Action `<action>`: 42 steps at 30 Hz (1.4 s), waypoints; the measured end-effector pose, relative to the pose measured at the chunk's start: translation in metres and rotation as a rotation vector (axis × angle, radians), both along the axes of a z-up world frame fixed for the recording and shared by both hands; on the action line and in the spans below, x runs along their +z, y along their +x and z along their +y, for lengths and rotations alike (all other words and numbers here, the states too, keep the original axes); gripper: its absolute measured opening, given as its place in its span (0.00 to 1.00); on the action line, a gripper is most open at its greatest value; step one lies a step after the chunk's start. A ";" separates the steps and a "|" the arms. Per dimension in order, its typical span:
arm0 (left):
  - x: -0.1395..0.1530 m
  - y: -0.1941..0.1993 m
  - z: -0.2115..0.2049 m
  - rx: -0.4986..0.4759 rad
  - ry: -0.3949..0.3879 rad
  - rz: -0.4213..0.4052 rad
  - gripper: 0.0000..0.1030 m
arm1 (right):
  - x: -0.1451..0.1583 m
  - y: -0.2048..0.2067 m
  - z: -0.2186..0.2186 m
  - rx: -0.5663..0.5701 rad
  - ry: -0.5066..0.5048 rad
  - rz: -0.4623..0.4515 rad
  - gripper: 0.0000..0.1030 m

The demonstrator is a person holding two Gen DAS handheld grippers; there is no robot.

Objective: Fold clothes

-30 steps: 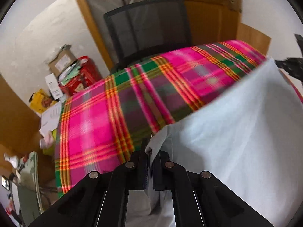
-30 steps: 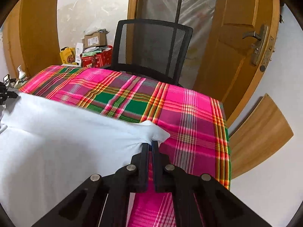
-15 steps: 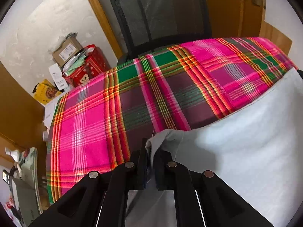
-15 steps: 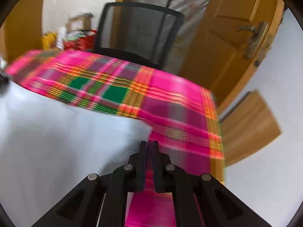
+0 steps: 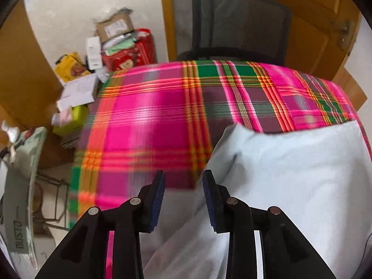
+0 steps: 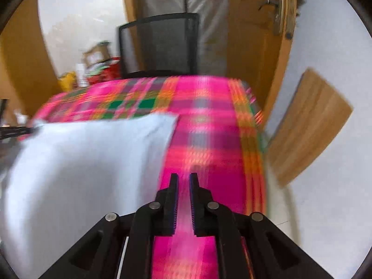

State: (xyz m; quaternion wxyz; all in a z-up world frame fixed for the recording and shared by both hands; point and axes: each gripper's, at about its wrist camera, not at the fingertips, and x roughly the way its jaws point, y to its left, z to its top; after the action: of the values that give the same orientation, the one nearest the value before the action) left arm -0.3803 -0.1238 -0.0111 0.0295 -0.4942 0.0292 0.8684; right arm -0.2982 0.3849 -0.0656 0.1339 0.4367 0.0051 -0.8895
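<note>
Both tools (image 5: pixel 183 179) (image 6: pixel 183 181) have released the soft white cloth (image 5: pixel 290 174).

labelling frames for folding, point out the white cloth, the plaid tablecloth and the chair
white cloth (image 5: pixel 302 174), left wrist view, middle of its flat spread
plaid tablecloth (image 5: pixel 151 121), left wrist view, bare pink area left of the cloth
chair (image 6: pixel 160 44), right wrist view, mesh backrest

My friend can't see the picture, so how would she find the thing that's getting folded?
Look for the table under the bright pink, green and orange checked cloth, with a black mesh chair behind it. On its near side lies the pale blue-white garment, spread flat. It is the only plain, unpatterned fabric on the table, beside the open left gripper.
</note>
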 end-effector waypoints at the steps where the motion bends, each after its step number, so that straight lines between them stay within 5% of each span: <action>1: 0.005 0.012 -0.003 -0.005 0.013 0.004 0.33 | 0.000 0.013 0.004 0.020 -0.029 -0.012 0.13; 8: 0.046 0.108 0.005 -0.053 0.110 0.025 0.52 | -0.005 0.111 0.012 0.132 -0.086 -0.071 0.26; 15: 0.062 0.173 0.070 -0.191 0.209 0.029 0.60 | -0.026 0.126 0.007 0.098 -0.085 -0.110 0.29; 20: 0.053 0.171 0.131 -0.301 0.238 -0.013 0.63 | -0.032 0.126 0.001 0.085 -0.096 -0.102 0.29; 25: 0.022 0.146 0.178 -0.336 0.300 -0.099 0.63 | -0.035 0.125 0.000 0.112 -0.137 -0.116 0.07; 30: -0.014 0.126 0.209 -0.331 0.369 -0.201 0.63 | -0.022 0.128 -0.005 0.127 -0.107 -0.049 0.05; 36: -0.027 0.119 0.217 -0.325 0.413 -0.182 0.71 | 0.007 0.141 -0.037 0.266 -0.109 0.063 0.05; 42: -0.029 0.132 0.220 -0.362 0.380 -0.133 0.73 | -0.013 0.142 -0.086 0.440 -0.066 -0.006 0.06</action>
State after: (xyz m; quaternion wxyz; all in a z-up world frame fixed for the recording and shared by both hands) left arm -0.2488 0.0963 -0.0401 0.2783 -0.5227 -0.0484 0.8044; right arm -0.1564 0.2985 -0.0790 0.3391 0.4233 0.0710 -0.8371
